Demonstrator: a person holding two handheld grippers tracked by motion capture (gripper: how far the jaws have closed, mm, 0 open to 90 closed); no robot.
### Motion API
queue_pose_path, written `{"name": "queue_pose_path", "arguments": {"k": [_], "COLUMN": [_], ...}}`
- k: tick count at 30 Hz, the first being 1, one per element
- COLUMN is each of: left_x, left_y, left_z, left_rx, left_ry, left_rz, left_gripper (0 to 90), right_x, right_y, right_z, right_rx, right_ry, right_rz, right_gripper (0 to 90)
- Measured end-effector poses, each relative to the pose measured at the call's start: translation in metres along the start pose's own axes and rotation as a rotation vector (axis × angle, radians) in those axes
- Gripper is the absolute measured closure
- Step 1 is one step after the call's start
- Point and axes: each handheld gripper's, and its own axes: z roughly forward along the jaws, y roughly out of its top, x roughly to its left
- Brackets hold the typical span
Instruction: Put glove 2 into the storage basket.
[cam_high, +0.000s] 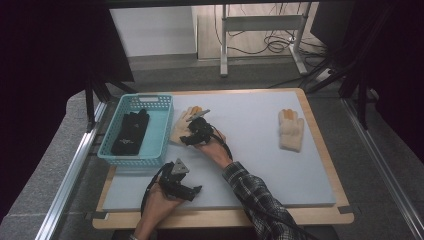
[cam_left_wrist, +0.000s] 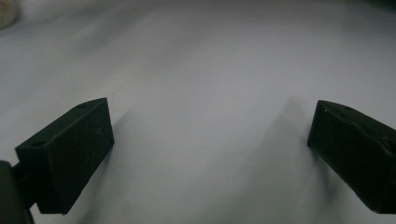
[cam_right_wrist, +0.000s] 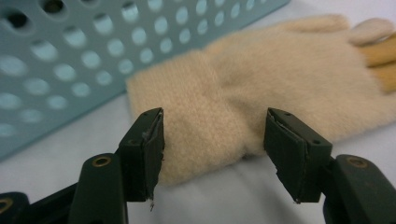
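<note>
- Right gripper view: cream glove (cam_right_wrist: 261, 88) lies flat on the desk (cam_high: 240, 165) beside the basket (cam_right_wrist: 93, 56); soft, light, likely squashy.
- Right hand-held gripper (cam_right_wrist: 212, 149) gapes astride its cuff, a sensible hold.
- Left hand-held gripper (cam_left_wrist: 210, 140) released, empty.

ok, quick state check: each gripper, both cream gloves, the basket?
Left gripper: open, nothing between its fingers, over the bare grey mat.
Right gripper: open, fingers either side of a glove cuff.
Cream glove by the basket: flat on the mat, not yet gripped.
Other cream glove: flat, untouched.
Teal basket: upright, holds a black glove.
</note>
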Motion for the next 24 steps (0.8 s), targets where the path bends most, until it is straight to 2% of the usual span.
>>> {"name": "queue_pose_path", "arguments": {"k": [2,3,4,5,6,9,11,15,16,20,24], "left_x": [0.0,0.0,0.0,0.0,0.0,0.0,0.0,0.0,0.0,0.0,0.0], "left_y": [0.0,0.0,0.0,0.0,0.0,0.0,0.0,0.0,0.0,0.0,0.0], "left_z": [0.0,0.0,0.0,0.0,0.0,0.0,0.0,0.0,0.0,0.0,0.0], "left_rx": [0.0,0.0,0.0,0.001,0.001,0.001,0.001,0.001,0.001,0.001,0.0], "left_ry": [0.0,0.0,0.0,0.0,-0.001,-0.001,-0.001,0.0,-0.001,0.0,0.0], "left_rz": [0.0,0.0,0.0,0.0,0.0,0.0,0.0,0.0,0.0,-0.001,-0.001], "left_gripper": [0.6,0.7,0.7,0.7,0.7,0.6,0.7,0.7,0.7,0.7,0.7], "right_x": [0.001,-0.001,-0.001,-0.002,-0.002,-0.004,-0.003,0.004,0.005,0.004,-0.002], "right_y": [-0.001,-0.002,-0.002,-0.003,-0.003,-0.005,-0.005,-0.003,-0.002,-0.003,-0.005], "right_z": [0.002,0.004,0.004,0.003,0.003,0.001,0.001,-0.006,-0.013,-0.025,-0.052], "right_rx": [-0.004,-0.01,-0.01,-0.016,-0.016,-0.015,-0.016,-0.005,-0.005,-0.014,-0.039], "right_ry": [0.001,0.019,0.019,0.028,0.028,0.061,0.057,0.016,0.003,-0.001,-0.002], "right_rz": [0.006,0.033,0.033,0.052,0.052,0.09,0.081,0.009,-0.009,-0.017,-0.024], "right_gripper": [38.4,47.3,47.3,58.0,58.0,72.8,73.7,75.1,75.1,75.1,75.0]}}
